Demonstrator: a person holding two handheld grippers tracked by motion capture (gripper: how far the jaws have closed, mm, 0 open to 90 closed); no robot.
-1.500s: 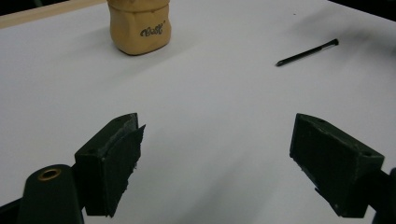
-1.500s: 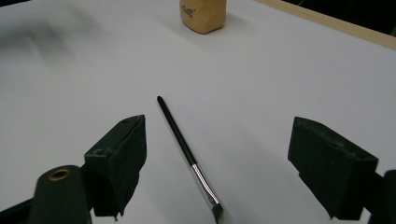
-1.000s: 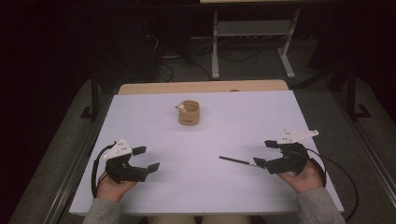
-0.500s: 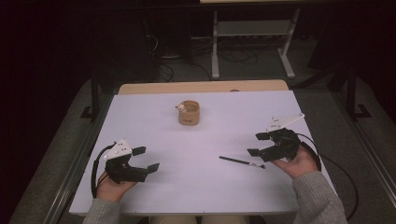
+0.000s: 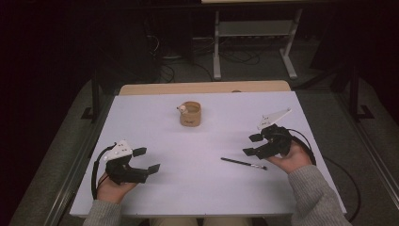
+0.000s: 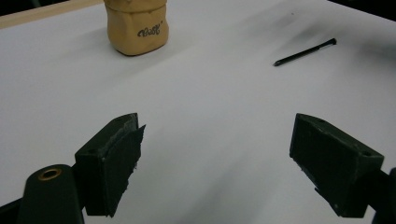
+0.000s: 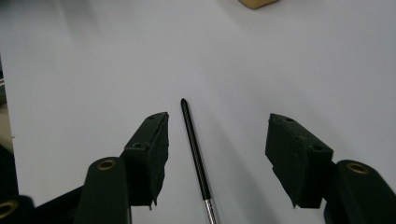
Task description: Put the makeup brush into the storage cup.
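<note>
- The brush (image 5: 243, 163) is thin and black, with a short silvery band near one end and a pointed black tip at the other.
- It lies flat on the white table (image 5: 197, 188), in the right half, nearer the front edge than the back and well in from the right edge.
- Its pointed tip faces the left edge; the banded end faces right, slightly nearer the front edge.

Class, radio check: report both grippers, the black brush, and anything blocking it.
Left gripper open, idle. Right gripper open, jaws just been closing, astride thin black brush, not touching. Brush flat on white table. Tan cup far off; nothing blocking.
</note>
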